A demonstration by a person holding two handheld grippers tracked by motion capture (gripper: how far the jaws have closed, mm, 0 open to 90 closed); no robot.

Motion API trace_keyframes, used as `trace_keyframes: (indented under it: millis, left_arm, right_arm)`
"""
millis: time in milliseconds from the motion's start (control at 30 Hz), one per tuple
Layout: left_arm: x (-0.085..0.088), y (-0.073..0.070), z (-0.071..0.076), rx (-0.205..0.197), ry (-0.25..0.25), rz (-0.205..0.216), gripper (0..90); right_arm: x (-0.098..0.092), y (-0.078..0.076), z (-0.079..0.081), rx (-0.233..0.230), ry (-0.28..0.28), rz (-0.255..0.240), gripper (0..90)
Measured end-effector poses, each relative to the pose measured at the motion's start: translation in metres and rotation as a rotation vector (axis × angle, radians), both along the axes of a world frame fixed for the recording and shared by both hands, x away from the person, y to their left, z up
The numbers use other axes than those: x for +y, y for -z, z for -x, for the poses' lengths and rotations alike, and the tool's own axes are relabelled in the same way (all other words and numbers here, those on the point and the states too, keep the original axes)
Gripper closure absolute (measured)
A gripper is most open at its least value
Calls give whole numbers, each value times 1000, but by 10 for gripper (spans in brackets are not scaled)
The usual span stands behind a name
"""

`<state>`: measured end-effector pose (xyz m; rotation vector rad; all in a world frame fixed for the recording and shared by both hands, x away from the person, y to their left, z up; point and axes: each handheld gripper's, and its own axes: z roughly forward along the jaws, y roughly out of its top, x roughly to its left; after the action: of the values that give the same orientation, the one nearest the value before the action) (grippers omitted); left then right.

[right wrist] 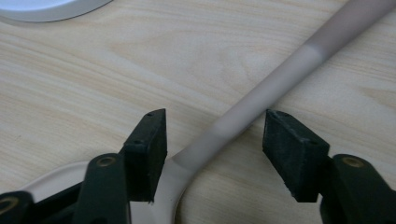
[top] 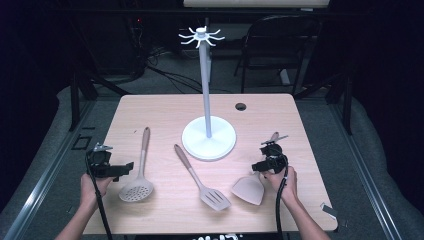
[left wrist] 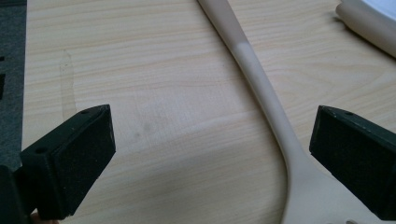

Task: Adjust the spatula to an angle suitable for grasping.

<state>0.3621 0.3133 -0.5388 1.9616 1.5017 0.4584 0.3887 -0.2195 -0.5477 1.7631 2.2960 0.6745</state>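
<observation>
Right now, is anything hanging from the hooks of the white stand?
No: the hooks atop the white stand are bare, and the three utensils lie on the table.

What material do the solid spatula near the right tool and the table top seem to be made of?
The beige solid spatula looks like matte silicone or plastic: smooth, dull, no grain, the handle turning browner toward its end. The pale wooden table top shows printed-looking grain lines, probably laminate or veneer.

Turner point(right wrist: 261, 100) blade cut off below claw view.

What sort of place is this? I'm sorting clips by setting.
Probably a recording studio or lab, not a kitchen: black curtains surround a lone wooden table, cables trail across the floor behind it, and a folding chair stands empty.
</observation>
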Motion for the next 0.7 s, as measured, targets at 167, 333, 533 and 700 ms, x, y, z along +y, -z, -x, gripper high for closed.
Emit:
trace_keyframes:
  millis: [167, 333, 533, 700]
  left_arm:
    - [-6, -5, 2, -3, 3, -15, 2]
    - [-11, -12, 5, -4, -12, -28, 5]
    - [-22, -18, 7, -11, -3, -29, 6]
    - [-41, -20, 6, -18, 43, -69, 6]
  right_arm:
    - [3, 4, -1, 20, -3, 19, 464]
    - [1, 4, 0, 18, -13, 21, 485]
    - [4, 3, -1, 30, -48, 21, 550]
    - [8, 1, 0, 35, -74, 42, 610]
